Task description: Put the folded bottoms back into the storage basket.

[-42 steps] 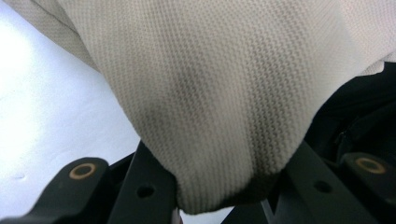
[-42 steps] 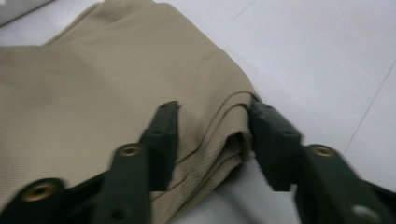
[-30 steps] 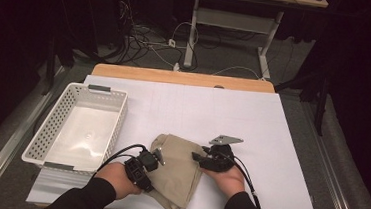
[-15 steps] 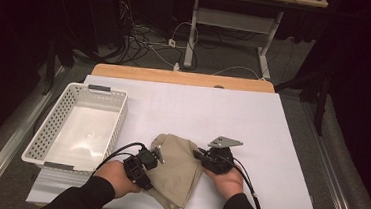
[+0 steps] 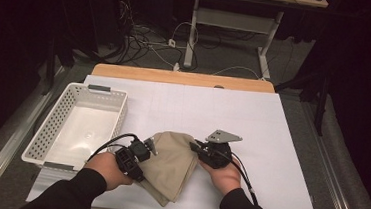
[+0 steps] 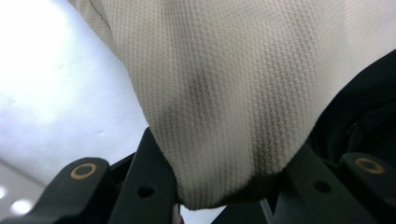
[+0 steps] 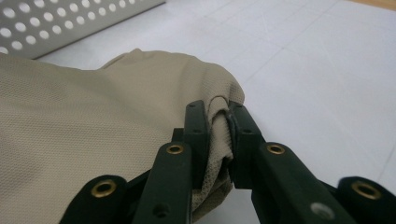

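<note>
Two grippers pinch a beige cloth at the lower middle of the high view.

At the left of the high view stands a white perforated basket [image 5: 77, 126] — nothing shows on its pale floor. Just right of it, the left gripper [image 5: 146, 149] clamps the left edge of the folded cloth [image 5: 171, 161], fabric bunched between its jaws in its own view [image 6: 229, 116]. On the cloth's right edge, the right gripper [image 5: 196, 148] — its jaws have just been closing — squeezes a fold [image 7: 217, 135] tight, over the white table [image 5: 272, 126].
</note>
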